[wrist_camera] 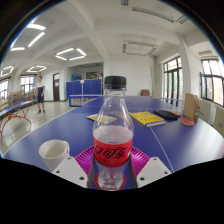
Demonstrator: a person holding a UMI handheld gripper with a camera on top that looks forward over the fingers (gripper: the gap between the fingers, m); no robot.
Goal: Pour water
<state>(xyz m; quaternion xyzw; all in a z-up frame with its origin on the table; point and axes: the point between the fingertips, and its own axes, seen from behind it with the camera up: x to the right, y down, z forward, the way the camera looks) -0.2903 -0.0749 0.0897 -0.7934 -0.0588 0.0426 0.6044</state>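
A clear plastic cola bottle (112,135) with a black cap and a red label stands upright between my fingers, with clear liquid in it. My gripper (112,165) is shut on its lower body, and the pink pads (84,157) press on both sides. A white paper cup (53,152) stands on the blue table (60,125) just left of the left finger, open side up. The bottle's base is hidden low between the fingers.
Beyond the bottle to the right a yellow book (147,118) and a dark flat object (167,114) lie on the table. A brown upright item (190,108) stands at its far right edge. More blue tables (84,88) and a person (40,97) are far off in the hall.
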